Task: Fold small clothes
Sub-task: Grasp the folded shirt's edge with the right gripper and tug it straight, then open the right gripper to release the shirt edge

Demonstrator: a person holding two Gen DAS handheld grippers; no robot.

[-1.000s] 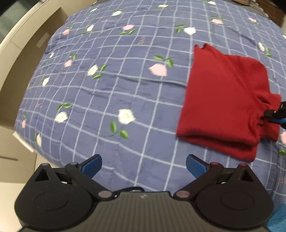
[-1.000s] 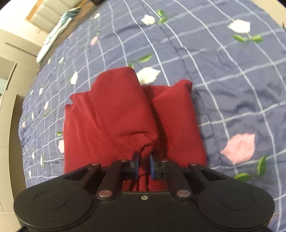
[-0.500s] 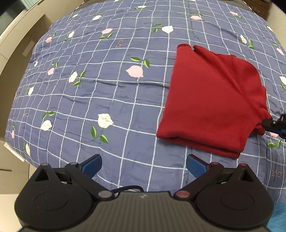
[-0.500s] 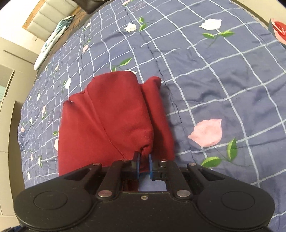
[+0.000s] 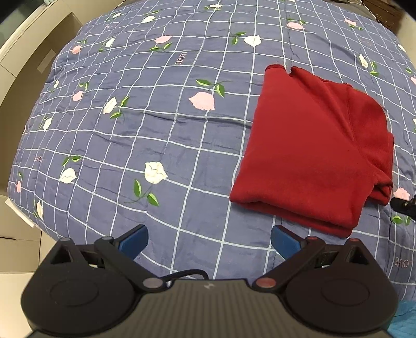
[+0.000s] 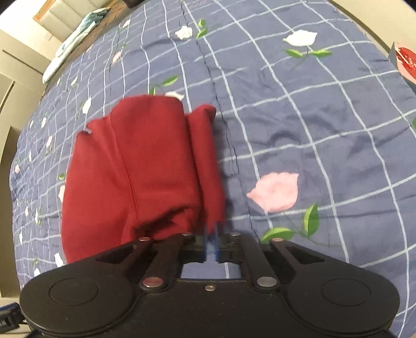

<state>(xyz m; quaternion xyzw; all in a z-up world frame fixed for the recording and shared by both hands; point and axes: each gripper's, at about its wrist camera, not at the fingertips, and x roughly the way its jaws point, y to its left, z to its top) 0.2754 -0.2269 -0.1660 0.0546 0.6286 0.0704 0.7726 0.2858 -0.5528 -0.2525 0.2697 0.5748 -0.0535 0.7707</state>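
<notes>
On the bed's (image 5: 156,135) right side, red garment (image 5: 312,156) lies folded; right hand-held gripper (image 6: 212,234) just let go, fingers nearly together, empty. Left hand-held gripper (image 5: 209,241) spread, idle. Fold looks done.

Blue checked floral quilt (image 5: 161,135) covering bed, beige cabinets (image 6: 15,85) at left, padded headboard (image 6: 56,20) beyond

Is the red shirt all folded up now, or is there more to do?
Nearly done. The red garment already lies doubled over in layers on the flowered quilt. Nothing is in hand: the left gripper is wide open and away from it, and the right gripper looks shut just at the cloth's near corner, though that spot is blurred. Left to do: maybe smoothing the bunched corner.
</notes>
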